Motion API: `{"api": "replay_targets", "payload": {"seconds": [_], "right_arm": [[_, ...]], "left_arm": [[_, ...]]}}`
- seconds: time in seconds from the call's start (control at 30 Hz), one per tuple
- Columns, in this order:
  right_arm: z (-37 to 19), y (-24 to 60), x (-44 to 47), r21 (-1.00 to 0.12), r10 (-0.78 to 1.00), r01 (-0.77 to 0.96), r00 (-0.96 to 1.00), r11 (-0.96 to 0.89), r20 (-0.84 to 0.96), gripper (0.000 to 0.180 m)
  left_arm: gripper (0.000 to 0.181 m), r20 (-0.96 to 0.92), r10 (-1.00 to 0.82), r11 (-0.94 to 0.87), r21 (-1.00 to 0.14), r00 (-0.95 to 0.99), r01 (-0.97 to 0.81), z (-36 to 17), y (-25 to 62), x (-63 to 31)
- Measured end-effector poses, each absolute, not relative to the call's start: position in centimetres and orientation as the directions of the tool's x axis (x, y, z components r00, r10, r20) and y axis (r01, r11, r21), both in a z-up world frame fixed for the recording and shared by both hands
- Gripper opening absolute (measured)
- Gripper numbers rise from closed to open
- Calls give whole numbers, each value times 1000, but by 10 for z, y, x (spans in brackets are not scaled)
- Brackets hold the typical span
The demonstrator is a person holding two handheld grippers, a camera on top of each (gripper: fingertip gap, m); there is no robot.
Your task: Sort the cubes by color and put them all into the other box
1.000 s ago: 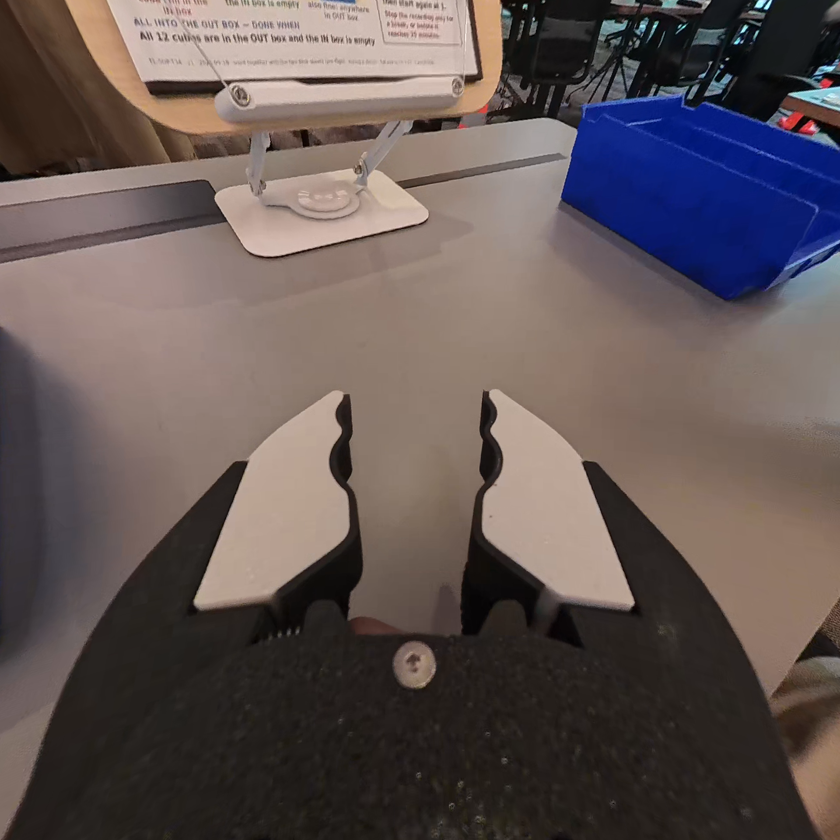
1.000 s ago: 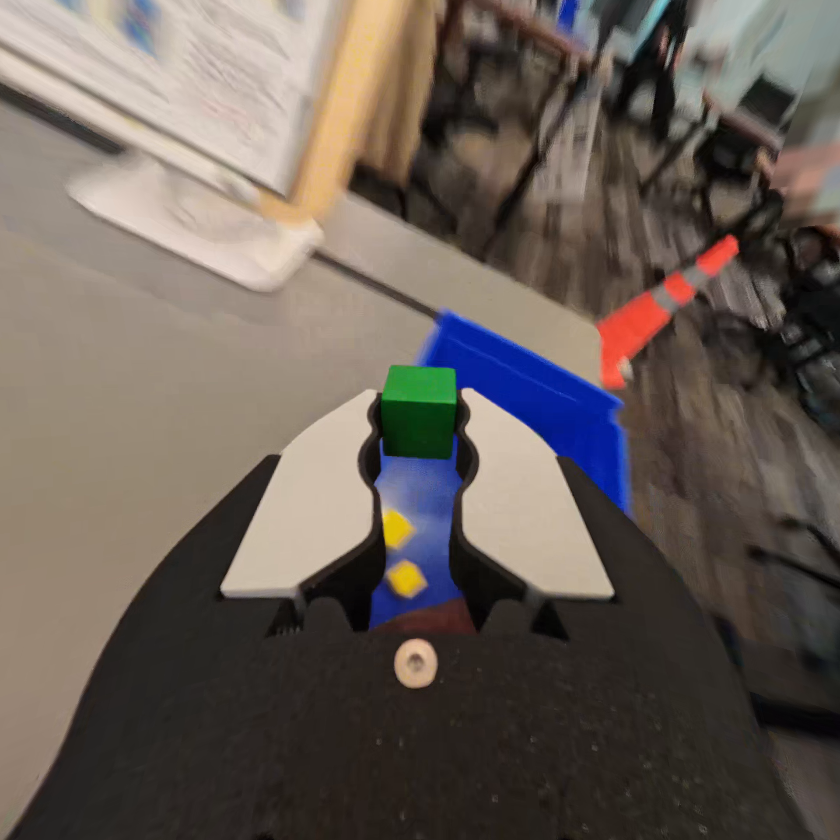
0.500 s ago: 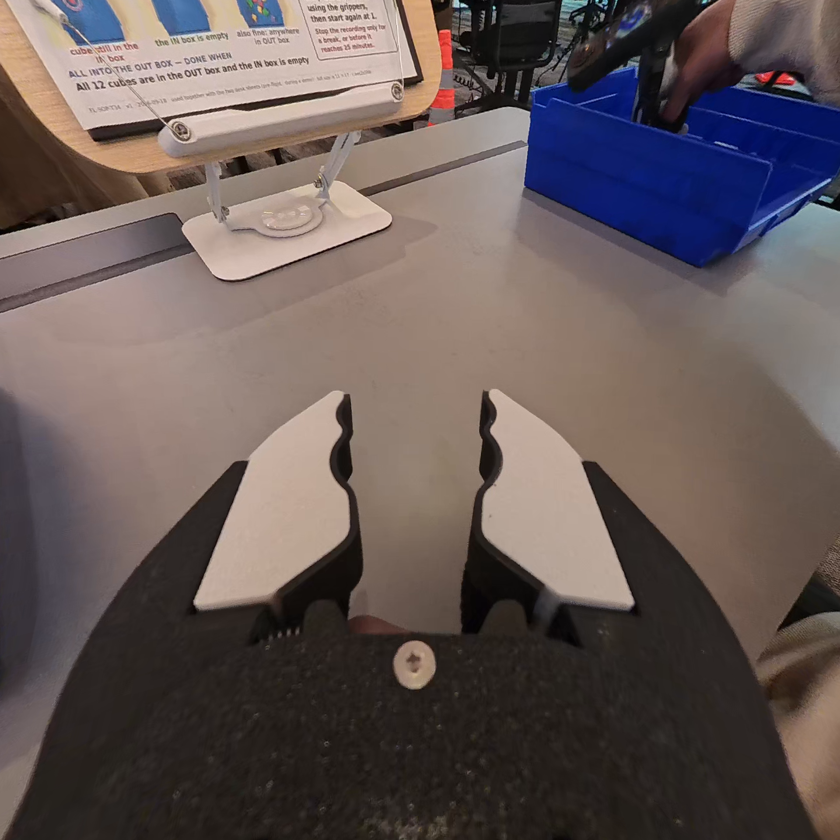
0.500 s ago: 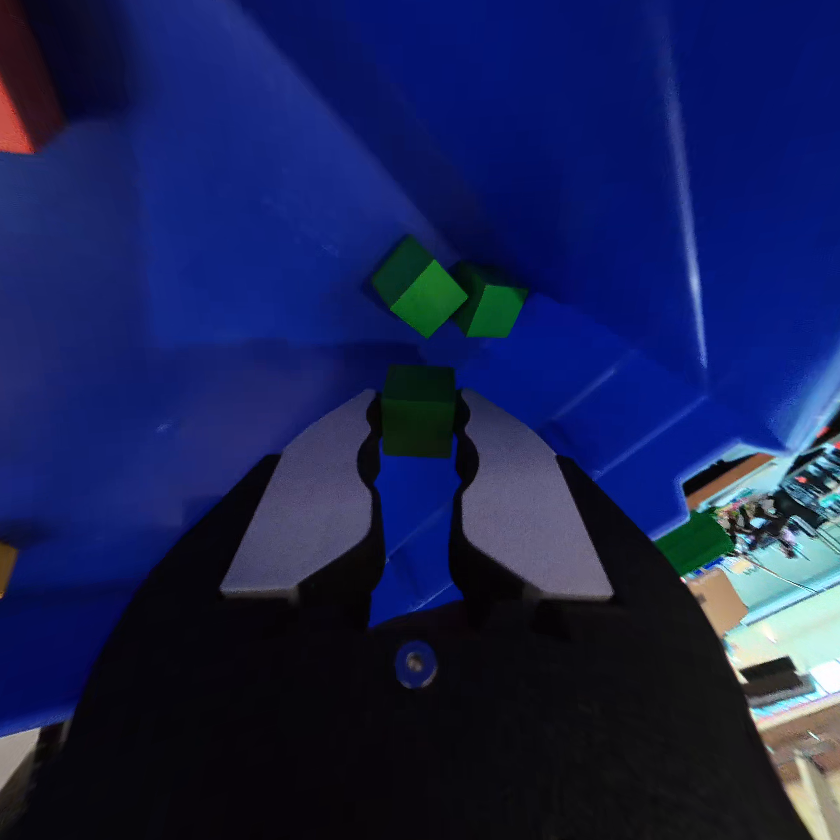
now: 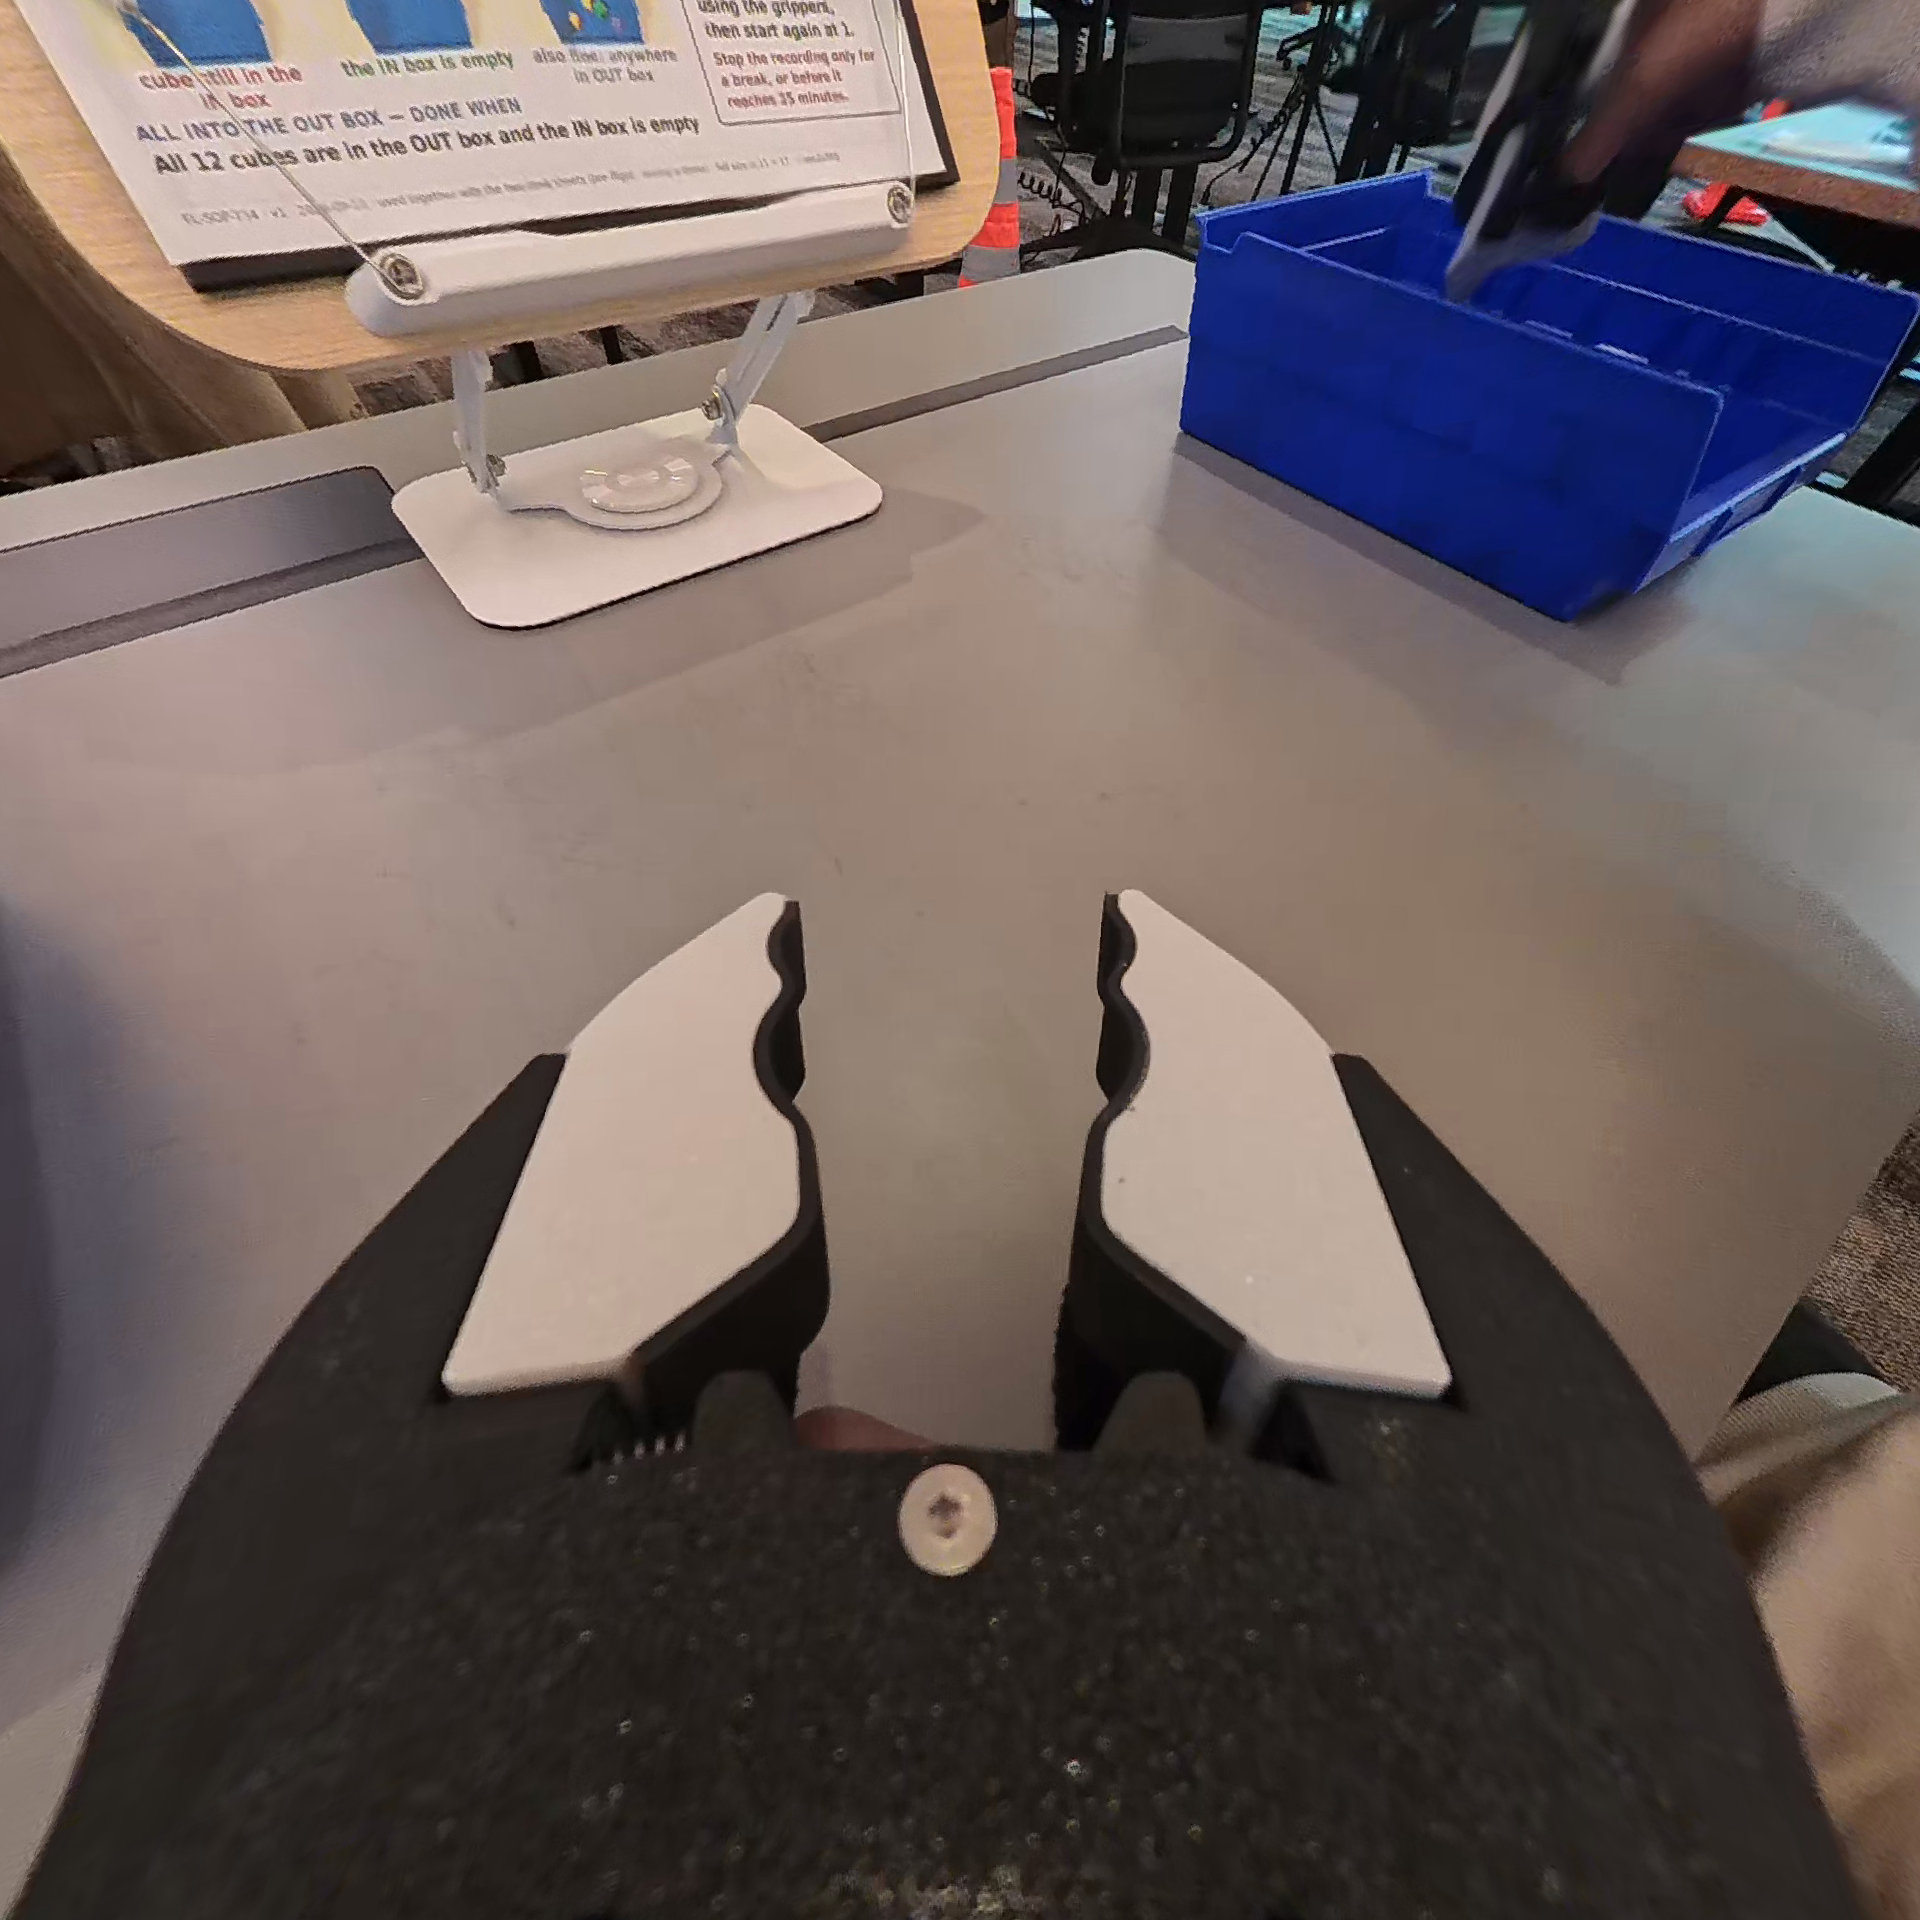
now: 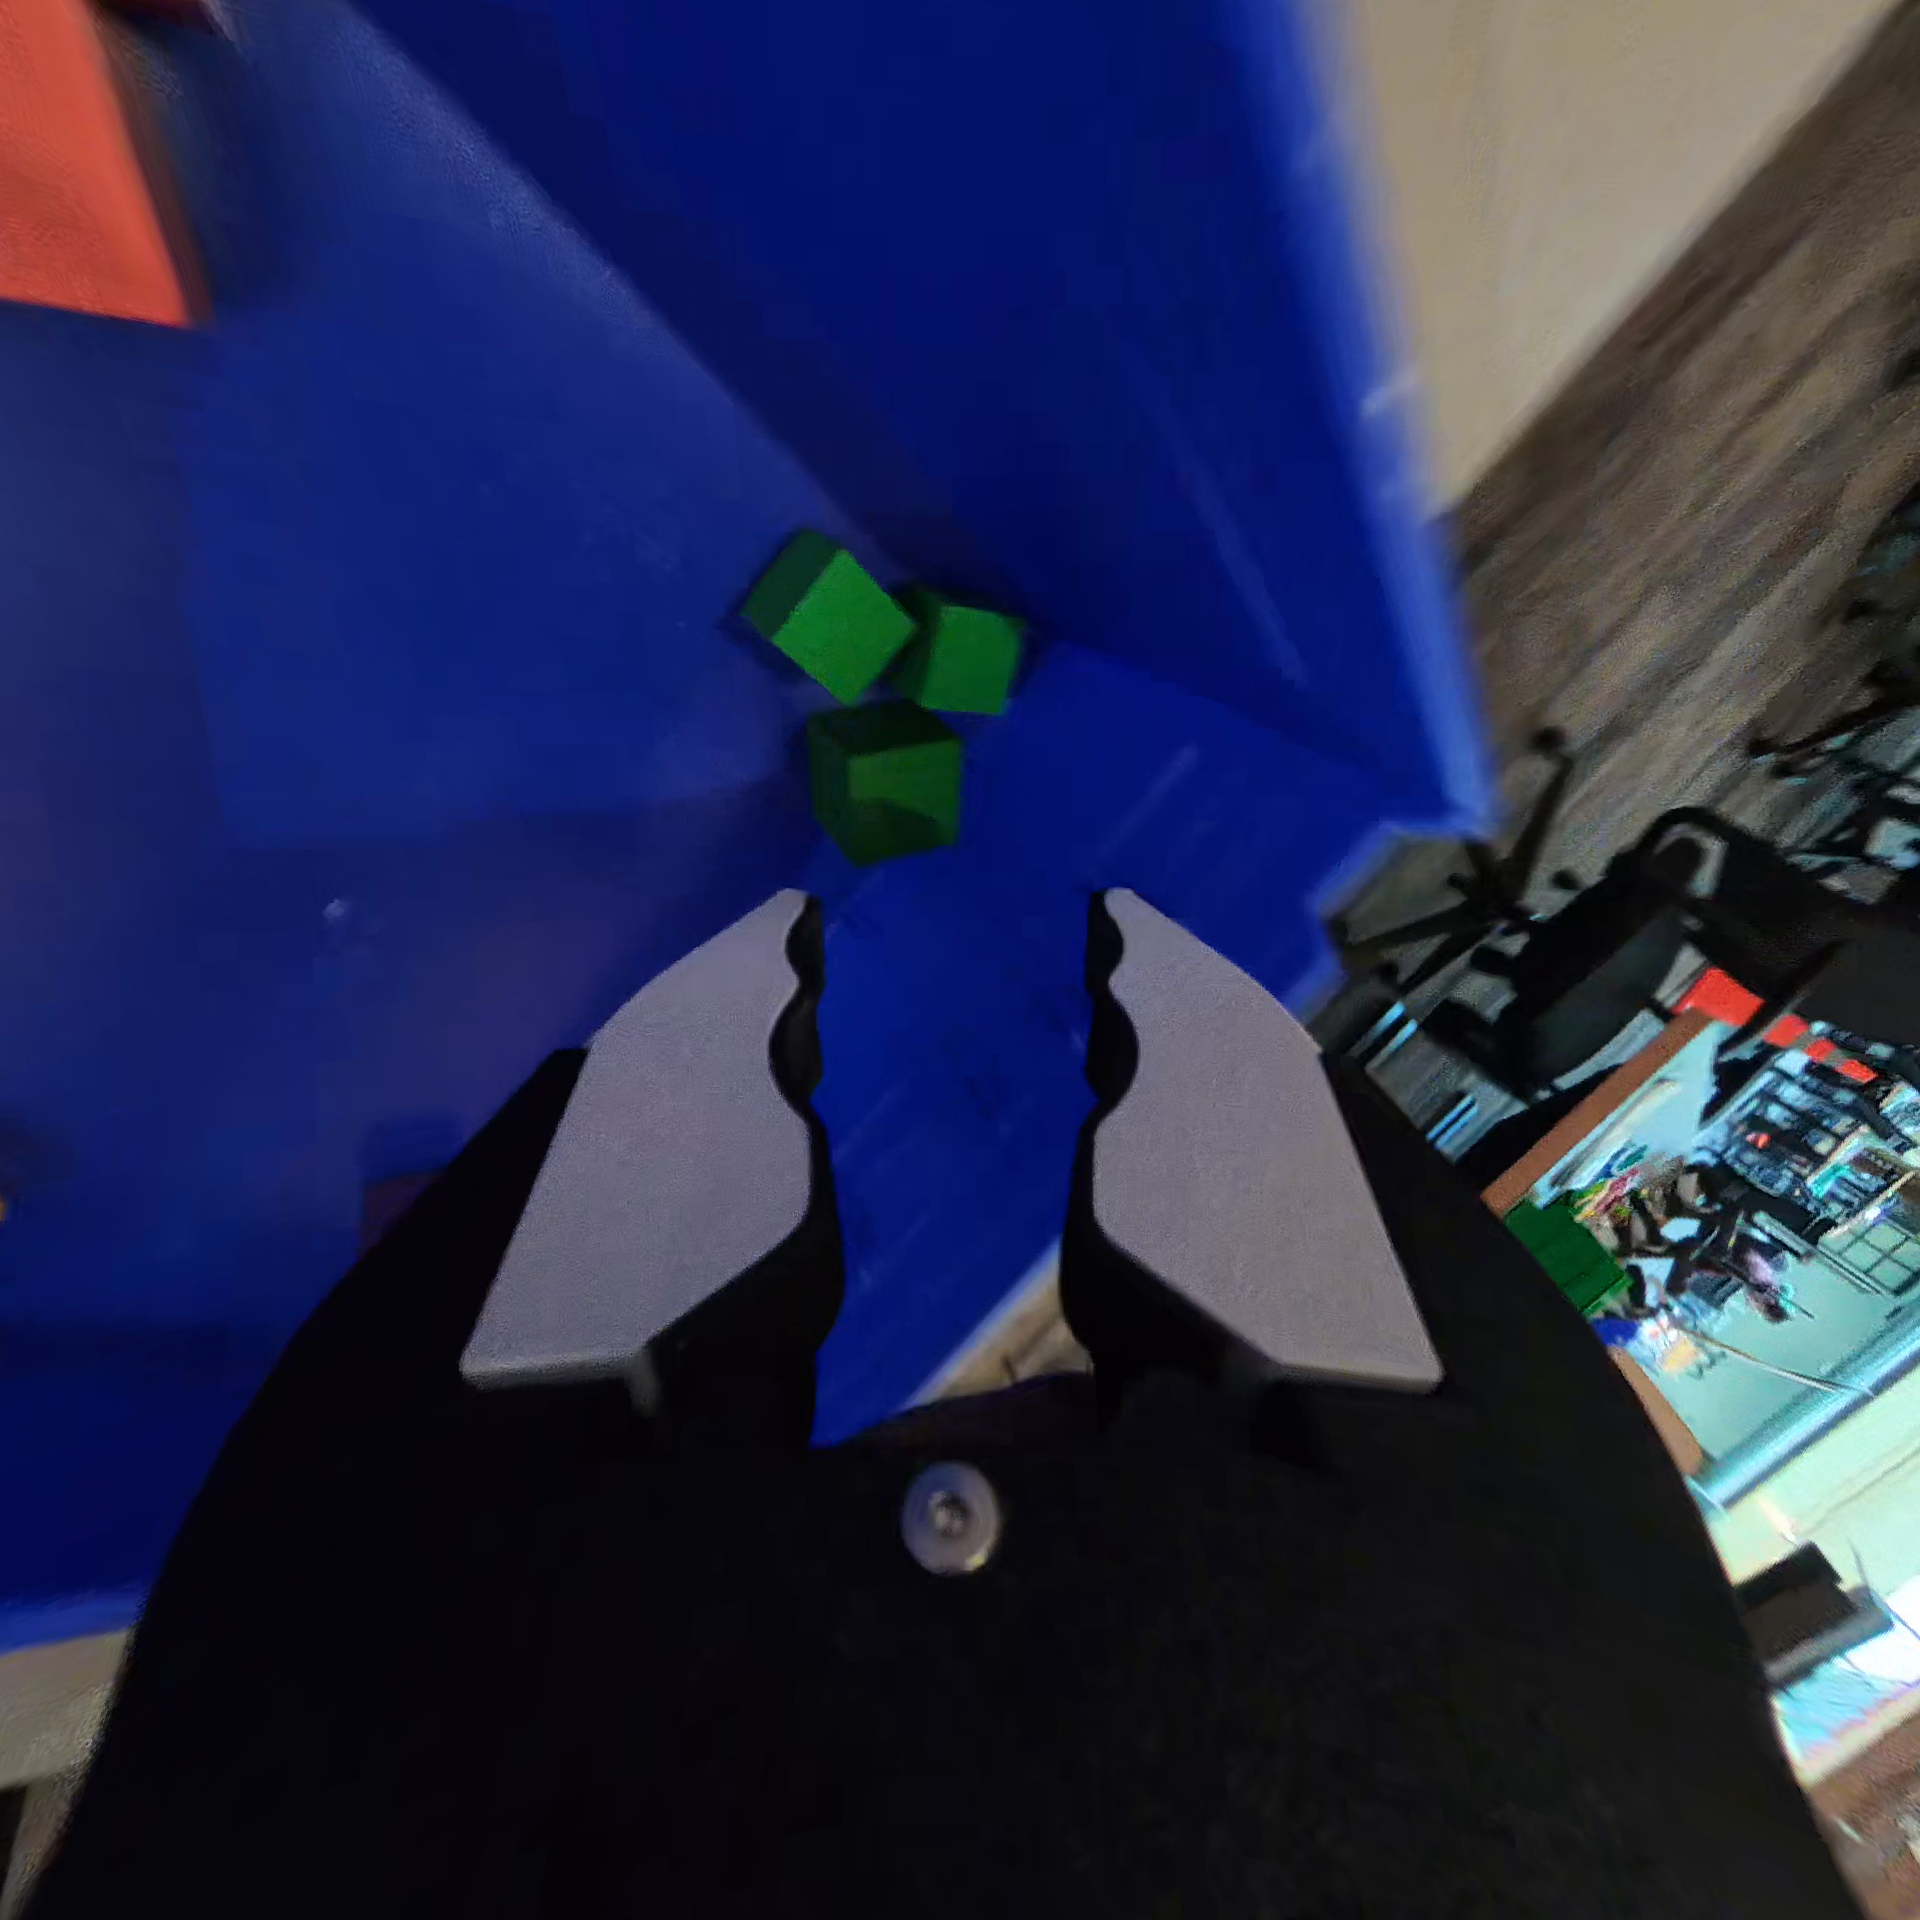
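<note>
My right gripper [image 6: 948, 914] is open over a corner of the blue box [image 6: 520, 623]. A green cube [image 6: 883, 779] lies just beyond its fingertips, apart from them, next to two other green cubes [image 6: 831, 623] [image 6: 961, 660] in that corner. A red cube [image 6: 73, 166] shows at the top left of the right wrist view. My left gripper [image 5: 948, 914] is open and empty above the grey table [image 5: 1039, 748]. The blue box [image 5: 1507, 416] stands at the far right in the left wrist view, with the right gripper [image 5: 1527, 177] blurred above it.
A white stand [image 5: 634, 499] with an instruction sheet [image 5: 468, 104] is at the back of the table. Chairs and an orange cone [image 5: 992, 177] are on the floor beyond. The table edge runs along the right [image 5: 1766, 1299]. My hands' fingertips stand some 60 cm from each other. Measured from the fingertips, the red cube [image 6: 73, 166] is 11 cm or so from the right gripper and 50 cm from the left.
My right gripper carried the green cube into the box, then opened; the cube left the grasp and lies by the other two. The left gripper has stayed open, shifting slightly.
</note>
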State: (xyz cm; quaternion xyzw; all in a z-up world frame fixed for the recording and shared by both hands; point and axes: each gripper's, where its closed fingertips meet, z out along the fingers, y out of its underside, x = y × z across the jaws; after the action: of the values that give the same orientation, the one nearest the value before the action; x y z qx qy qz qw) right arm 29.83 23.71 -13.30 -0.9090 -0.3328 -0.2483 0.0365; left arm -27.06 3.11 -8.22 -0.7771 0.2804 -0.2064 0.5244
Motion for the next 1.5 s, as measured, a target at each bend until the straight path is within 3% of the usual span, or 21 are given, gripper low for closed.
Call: {"api": "replay_targets", "payload": {"seconds": [0.07, 0.13, 0.23, 0.33, 0.43, 0.53, 0.67, 0.83, 0.93, 1.13, 1.33, 1.5], "right_arm": [[-82, 234, 280, -86, 512, 650, 667, -755, 541, 51], [-23, 221, 237, -371, 405, 656, 723, -657, 560, 51], [45, 170, 124, -793, 399, 511, 838, -332, 373, 44], [46, 102, 1, -958, 612, 244, 784, -149, 104, 45], [-5, 68, -86, -984, 699, 119, 715, -133, -8, 49], [-49, 59, -138, -991, 698, 122, 714, -62, 44, 50], [-70, 52, -167, -984, 700, 175, 701, 14, 134, 47], [-80, 52, -163, -994, 700, 105, 709, 13, 84, 45], [-84, 53, -160, -992, 696, 123, 712, 8, 94, 45], [-87, 51, -165, -992, 713, 127, 696, -7, 85, 44], [-90, 51, -166, -991, 720, 133, 690, -19, 79, 44], [-94, 52, -165, -987, 715, 161, 691, -14, 103, 44]], "left_arm": [[54, 20, -644, -286, -933, 765, -217, -80, 32, -273], [54, 13, -630, -282, -936, 777, -213, -79, 34, -277], [54, 9, -602, -286, -936, 798, -205, -81, 41, -283], [54, 16, -582, -299, -934, 813, -196, -85, 48, -287], [54, 17, -567, -306, -933, 824, -191, -89, 53, -290], [54, 31, -564, -330, -924, 825, -191, -97, 55, -291], [54, 66, -570, -381, -905, 819, -192, -111, 55, -293], [54, 98, -588, -423, -884, 803, -201, -113, 50, -298], [52, 130, -589, -402, -903, 798, -149, -72, 44, -319], [45, 99, -354, -474, -876, 930, -87, 3, 117, -460], [48, 86, -201, -751, -654, 976, -97, -85, 257, -535], [48, 0, -150, -832, -540, 989, -127, -148, 318, -557]]}}
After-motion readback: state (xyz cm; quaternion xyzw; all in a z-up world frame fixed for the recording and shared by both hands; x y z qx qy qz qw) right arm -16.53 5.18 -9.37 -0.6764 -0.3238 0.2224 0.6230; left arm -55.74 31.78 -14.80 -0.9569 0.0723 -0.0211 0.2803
